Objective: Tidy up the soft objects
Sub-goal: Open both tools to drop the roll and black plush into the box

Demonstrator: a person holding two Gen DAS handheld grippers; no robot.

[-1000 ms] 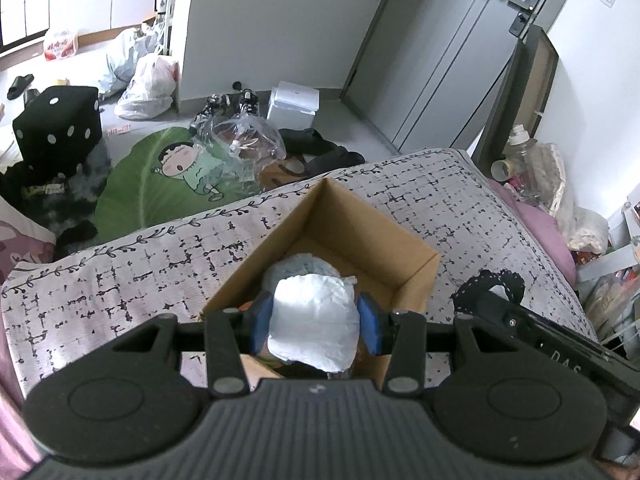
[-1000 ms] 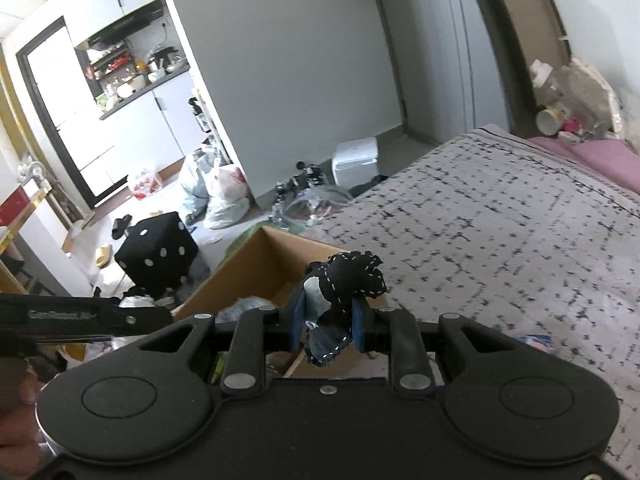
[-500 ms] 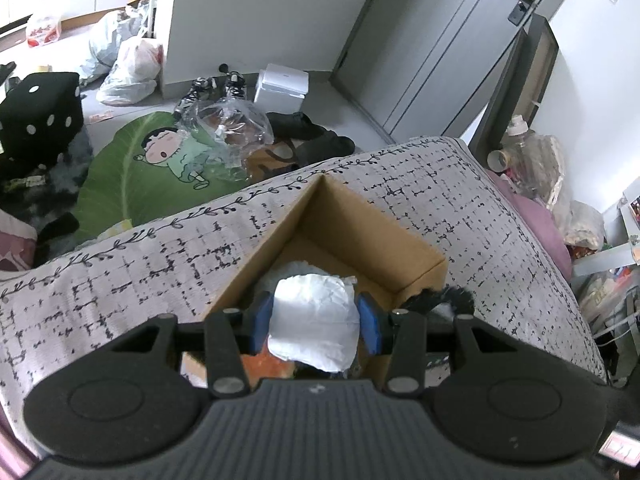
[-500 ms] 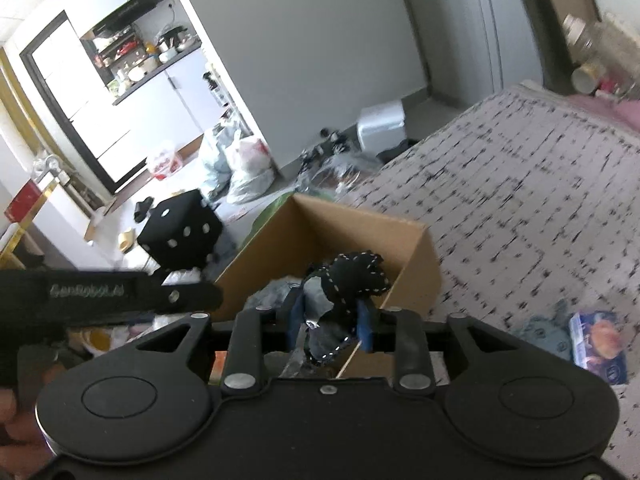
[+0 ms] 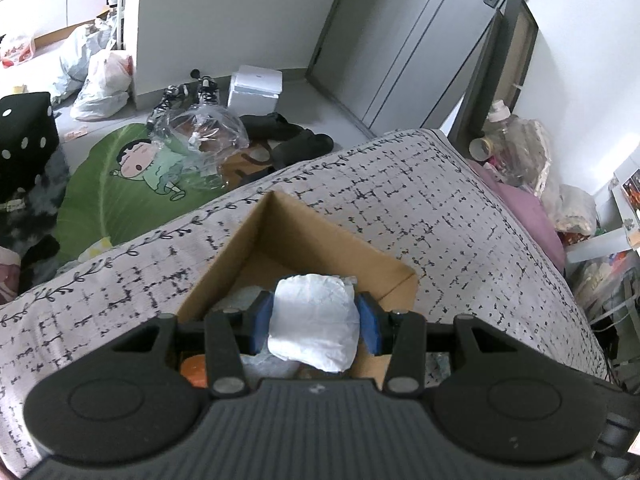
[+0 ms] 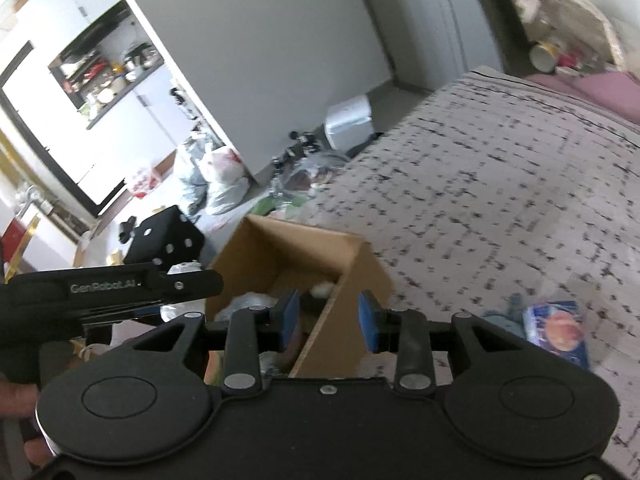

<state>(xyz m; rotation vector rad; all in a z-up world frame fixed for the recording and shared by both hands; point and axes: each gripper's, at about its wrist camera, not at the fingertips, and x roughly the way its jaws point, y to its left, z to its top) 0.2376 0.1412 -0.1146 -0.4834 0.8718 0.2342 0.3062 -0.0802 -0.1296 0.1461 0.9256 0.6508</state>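
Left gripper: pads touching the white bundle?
Touching. Left wrist view shows both blue pads pressed against the sides of the white bundle in the left gripper, above the cardboard box.

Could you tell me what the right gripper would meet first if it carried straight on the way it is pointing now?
Probably the near wall of the cardboard box: the open right gripper straddles that edge, so it lies directly ahead, though depth is uncertain.

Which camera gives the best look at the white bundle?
The left wrist view: the white bundle sits sharp and centred between the left gripper fingers, over the box. The right wrist view doesn't show it.
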